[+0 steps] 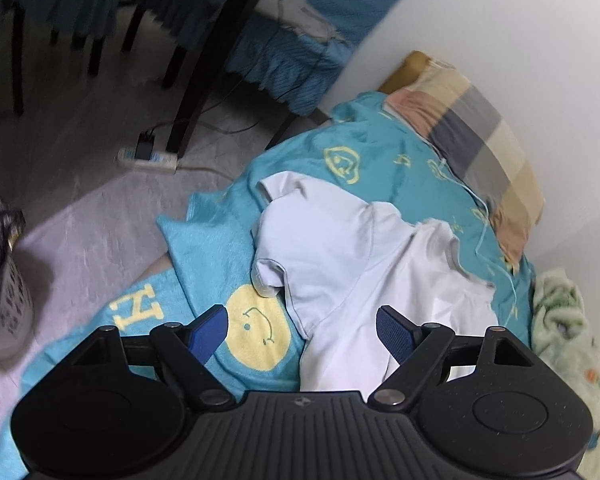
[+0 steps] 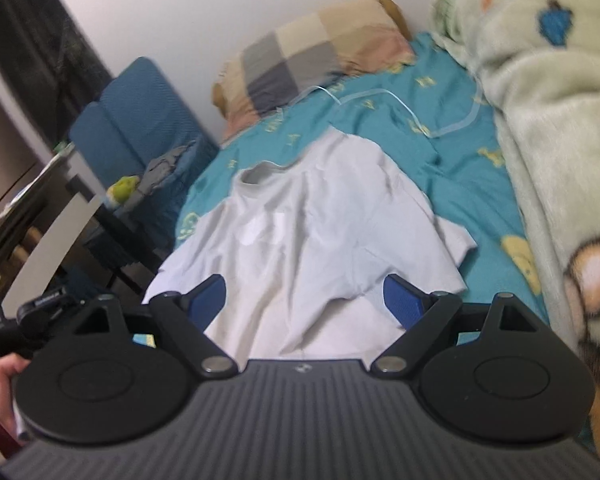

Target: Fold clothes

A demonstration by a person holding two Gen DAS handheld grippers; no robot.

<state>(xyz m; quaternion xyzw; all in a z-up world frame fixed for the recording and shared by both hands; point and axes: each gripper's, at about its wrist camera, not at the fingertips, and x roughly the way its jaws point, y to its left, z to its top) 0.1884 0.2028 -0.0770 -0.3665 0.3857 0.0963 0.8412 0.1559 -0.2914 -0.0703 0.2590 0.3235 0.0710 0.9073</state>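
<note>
While the white T-shirt [image 2: 312, 232] lies spread but rumpled on the teal bedsheet [image 2: 452, 152], the fold is judged not yet begun, so the step in hand is taken to be a first grasp at the hem. In the right wrist view the shirt is seen with its collar at about 11 o'clock and one sleeve turned out at 3 o'clock, its near edge running under the right claw [image 2: 304, 296]. The cream fleece blanket [image 2: 548, 128] is bunched along the bed at 2 o'clock, and the checked pillow [image 2: 312, 60] sits at 12 o'clock against the wall. In the left wrist view the same shirt [image 1: 364, 256] is seen lying askew, a sleeve curled under at 9 o'clock beside the yellow smiley print [image 1: 258, 330]. Both claws are held wide with nothing between the blue pads, the left claw [image 1: 300, 330] hovering over the shirt's lower edge. A good fold would be helped if the cloth were first smoothed flat and the curled sleeve drawn out. Each hem corner should be pinched through the shirt's layers alone, with the sheet left out of the bite. A thin white cord [image 2: 384, 98] lying near the collar should be kept clear of the fold
</note>
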